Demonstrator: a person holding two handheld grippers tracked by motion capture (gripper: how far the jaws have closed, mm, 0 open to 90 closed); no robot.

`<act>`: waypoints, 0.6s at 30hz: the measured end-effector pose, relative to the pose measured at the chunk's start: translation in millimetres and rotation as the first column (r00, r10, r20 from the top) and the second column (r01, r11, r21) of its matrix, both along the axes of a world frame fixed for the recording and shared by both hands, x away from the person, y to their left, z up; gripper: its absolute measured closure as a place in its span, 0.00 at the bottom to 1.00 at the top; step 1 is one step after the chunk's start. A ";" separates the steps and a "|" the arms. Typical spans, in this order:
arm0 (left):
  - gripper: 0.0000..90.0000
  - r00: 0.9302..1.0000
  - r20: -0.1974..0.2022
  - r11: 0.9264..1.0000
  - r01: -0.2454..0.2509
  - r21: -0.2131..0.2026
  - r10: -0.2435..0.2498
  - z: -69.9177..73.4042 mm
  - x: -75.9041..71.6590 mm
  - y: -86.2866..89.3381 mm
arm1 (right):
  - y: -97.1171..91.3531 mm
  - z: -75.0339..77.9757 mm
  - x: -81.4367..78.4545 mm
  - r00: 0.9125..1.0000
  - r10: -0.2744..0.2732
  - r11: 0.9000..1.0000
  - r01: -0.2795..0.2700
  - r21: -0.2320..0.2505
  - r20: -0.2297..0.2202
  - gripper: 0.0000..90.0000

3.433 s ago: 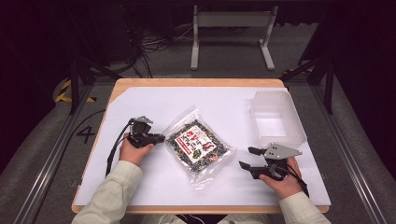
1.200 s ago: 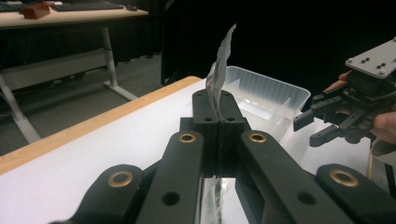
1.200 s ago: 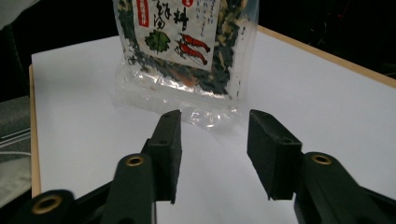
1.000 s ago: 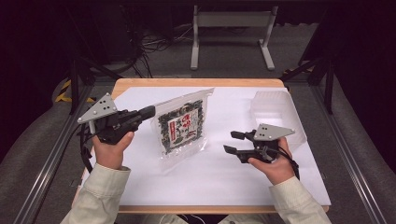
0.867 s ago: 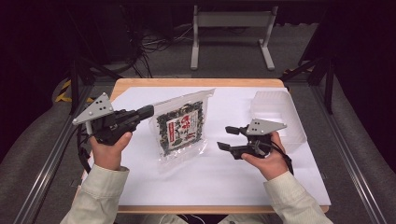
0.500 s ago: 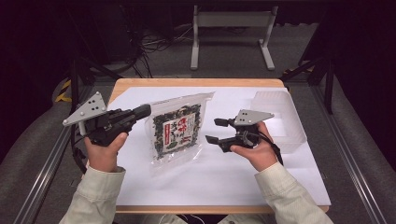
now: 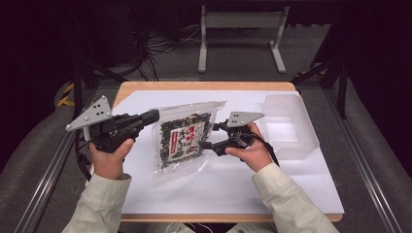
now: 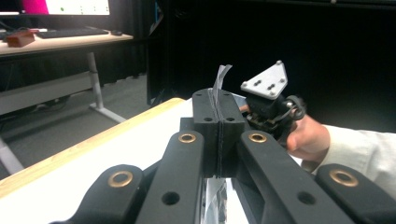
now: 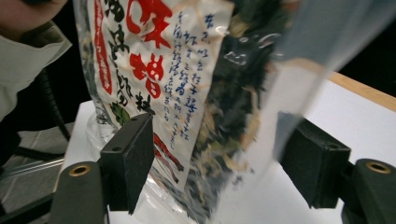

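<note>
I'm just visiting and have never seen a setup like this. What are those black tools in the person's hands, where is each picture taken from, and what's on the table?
A person sits at a table holding a hand-operated gripper in each hand. One camera looks down from above; one rides on each gripper, looking along its two black jaws. The left gripper is clamped shut on the edge of a clear food bag, holding it up. The right gripper is open, with the bag between its jaws. A clear plastic tray sits to the right on a white sheet.
</note>
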State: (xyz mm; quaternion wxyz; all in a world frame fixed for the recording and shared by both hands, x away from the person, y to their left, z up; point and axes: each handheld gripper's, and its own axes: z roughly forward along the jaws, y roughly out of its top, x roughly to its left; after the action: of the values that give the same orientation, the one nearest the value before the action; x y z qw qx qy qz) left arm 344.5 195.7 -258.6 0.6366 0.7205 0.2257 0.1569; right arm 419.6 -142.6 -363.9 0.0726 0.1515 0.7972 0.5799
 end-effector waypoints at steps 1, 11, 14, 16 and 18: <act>1.00 1.000 0.001 1.000 0.006 -0.002 -0.006 0.1 -0.3 -0.2 | 2.3 -1.2 1.0 1.000 0.016 1.000 -0.016 -0.001 0.005 0.32; 1.00 1.000 0.005 1.000 0.009 0.003 -0.009 -1.1 -0.4 -3.2 | 12.8 -6.3 2.5 0.995 0.100 0.995 -0.100 0.020 0.015 0.35; 1.00 1.000 0.004 1.000 -0.001 0.006 0.001 -2.3 1.3 -2.3 | 10.9 -4.6 1.6 0.993 0.119 0.993 -0.119 -0.006 0.011 0.49; 1.00 1.000 0.002 1.000 -0.005 0.003 0.005 -3.2 2.5 -1.1 | 9.5 -2.9 -0.5 0.991 0.133 0.991 -0.133 -0.032 -0.006 0.56; 1.00 1.000 -0.004 1.000 -0.012 0.001 0.012 -3.9 3.3 0.2 | 8.4 -0.9 -3.1 0.989 0.147 0.988 -0.146 -0.058 0.009 0.63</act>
State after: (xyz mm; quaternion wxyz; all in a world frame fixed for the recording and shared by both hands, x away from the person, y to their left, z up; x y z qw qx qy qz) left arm 347.8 195.9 -262.5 0.6348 0.7198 0.2312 0.1596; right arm 416.5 -134.2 -364.8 0.0393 0.0866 0.8219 0.5616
